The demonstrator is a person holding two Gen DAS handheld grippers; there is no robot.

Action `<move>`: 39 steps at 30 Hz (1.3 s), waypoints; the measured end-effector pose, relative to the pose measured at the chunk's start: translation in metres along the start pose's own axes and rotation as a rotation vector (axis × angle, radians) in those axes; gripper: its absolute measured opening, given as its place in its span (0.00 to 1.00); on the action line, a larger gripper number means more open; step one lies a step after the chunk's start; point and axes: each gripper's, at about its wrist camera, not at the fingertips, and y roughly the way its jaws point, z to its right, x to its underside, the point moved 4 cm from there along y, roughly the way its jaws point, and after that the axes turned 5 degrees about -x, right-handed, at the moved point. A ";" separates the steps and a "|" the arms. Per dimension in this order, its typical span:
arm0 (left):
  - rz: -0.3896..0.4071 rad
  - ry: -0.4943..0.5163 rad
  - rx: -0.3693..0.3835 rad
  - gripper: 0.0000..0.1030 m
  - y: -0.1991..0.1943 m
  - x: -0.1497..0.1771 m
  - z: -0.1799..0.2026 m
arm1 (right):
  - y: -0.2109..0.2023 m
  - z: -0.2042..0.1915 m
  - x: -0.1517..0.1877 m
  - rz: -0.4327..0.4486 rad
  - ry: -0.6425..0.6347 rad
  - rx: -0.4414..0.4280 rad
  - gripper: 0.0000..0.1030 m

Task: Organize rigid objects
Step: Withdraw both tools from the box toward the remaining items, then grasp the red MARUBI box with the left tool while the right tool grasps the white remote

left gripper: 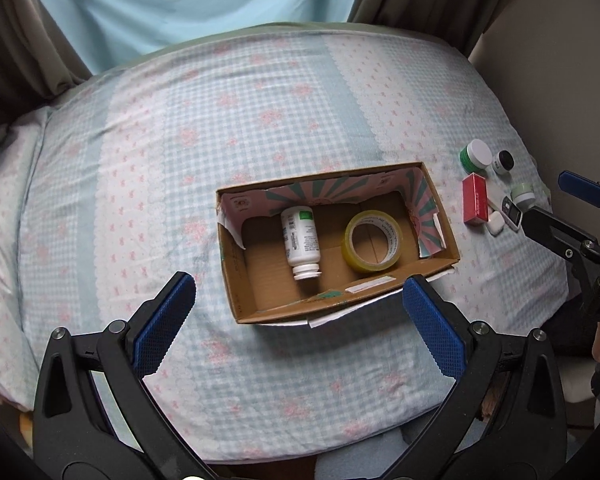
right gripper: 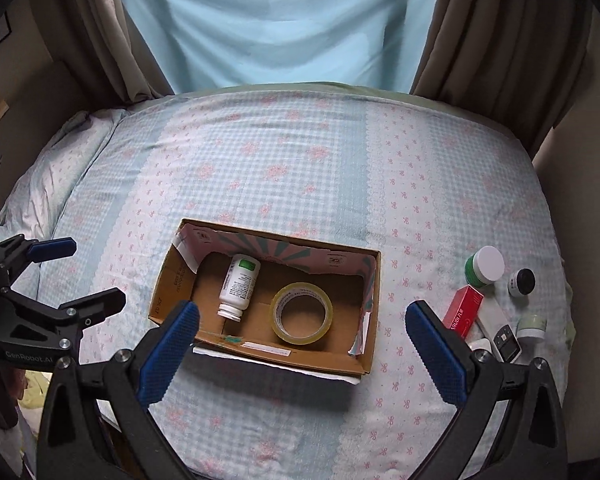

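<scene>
While two things already lie in the open brown cardboard box (right gripper: 172, 280) on the bed (right gripper: 284, 160), the rest wait in a small cluster to its right, well apart from the box wall. I'd take the flat red cardboard carton (right gripper: 462, 312) as the likely next piece: it looks light and stiff, with plain faces the pads can bite on, so a pinch across its two long sides should hold. Its card skin could dent if squeezed hard. Just behind it stands the squat green jar with a white lid (right gripper: 485, 266), round and probably smooth, best taken across the lid's width. The small white pot with a black cap (right gripper: 521, 282) and the pale green little jar (right gripper: 532, 326) sit beside it; both are tiny and might roll or tip on the soft bedding. A dark-faced white gadget (right gripper: 507, 342) lies touching or nearly touching the carton's near end; I can't tell which.

Inside the box, the white plastic pill bottle with a green label (left gripper: 300, 238) lies on its side, cap toward me, and the yellowish roll of clear packing tape (left gripper: 373, 242) lies flat beside it, not touching.

The right gripper (right gripper: 302, 322) hovers over the box's near edge with its jaws spread wide and nothing between them. The left gripper (left gripper: 298, 300) hangs likewise, jaws wide, empty, touching nothing.
</scene>
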 end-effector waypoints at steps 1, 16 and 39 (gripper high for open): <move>0.003 0.015 0.001 1.00 -0.002 0.001 0.007 | -0.008 0.007 0.002 0.015 0.013 0.015 1.00; 0.036 0.166 0.094 1.00 -0.015 -0.016 0.158 | -0.097 0.172 0.061 0.081 0.188 0.212 1.00; -0.262 0.172 0.064 1.00 0.140 -0.068 0.366 | 0.030 0.346 0.080 -0.100 -0.160 0.099 1.00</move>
